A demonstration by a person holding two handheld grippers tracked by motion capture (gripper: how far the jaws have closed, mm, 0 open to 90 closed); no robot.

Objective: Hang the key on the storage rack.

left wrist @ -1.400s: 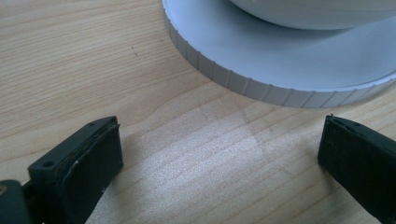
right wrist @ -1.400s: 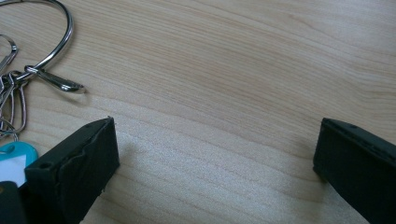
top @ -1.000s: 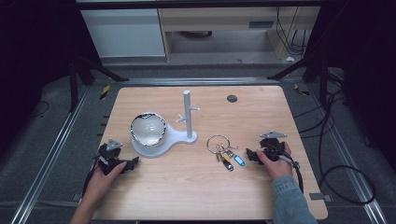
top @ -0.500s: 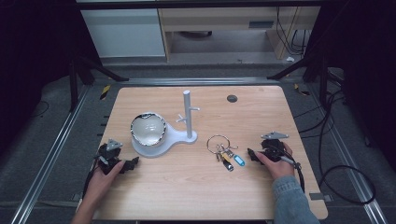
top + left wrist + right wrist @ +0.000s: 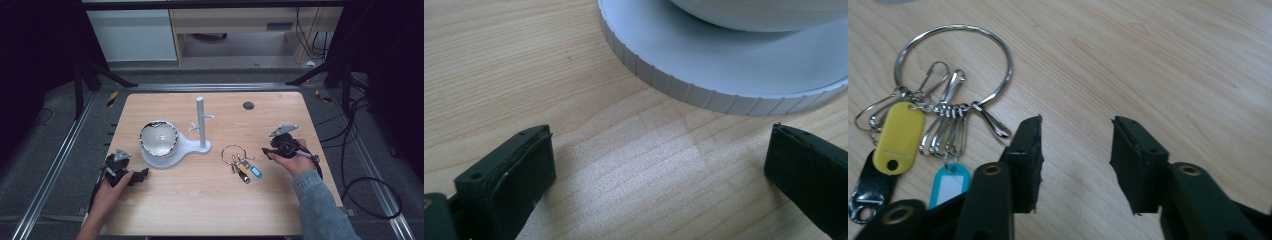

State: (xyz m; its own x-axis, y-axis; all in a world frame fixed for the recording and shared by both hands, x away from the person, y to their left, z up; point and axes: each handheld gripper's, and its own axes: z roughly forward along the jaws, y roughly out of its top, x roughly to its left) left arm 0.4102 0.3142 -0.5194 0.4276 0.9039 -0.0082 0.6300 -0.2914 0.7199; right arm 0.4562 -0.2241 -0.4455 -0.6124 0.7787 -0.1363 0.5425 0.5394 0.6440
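Two hand-held grippers rest low on a pale wooden surface (image 5: 210, 200). At the left, the left gripper (image 5: 131, 176) lies beside the round white base (image 5: 167, 159) that carries a bowl (image 5: 158, 138) and an upright peg stand (image 5: 201, 122). The left gripper view adds what the high view cannot resolve: the base's ribbed edge (image 5: 684, 90) close ahead, and the jaws spread wide with bare wood between them, holding nothing. At centre-right lies a key ring (image 5: 234, 153) with its tags. The right gripper view separates these into a large steel ring (image 5: 955, 55), several small clips (image 5: 945, 130), a yellow tag (image 5: 898, 132), a blue tag (image 5: 948, 184) and a black one (image 5: 870, 192). The right gripper (image 5: 268, 150) sits just right of the bunch; its jaws stand moderately apart over bare wood, gripping nothing, the near jaw close to one clip. Compared with the earlier frames, the right gripper has drawn slightly away from the keys and risen toward the far edge; the left gripper and the keys are unchanged. A dark disc (image 5: 248, 105) lies near the far edge.
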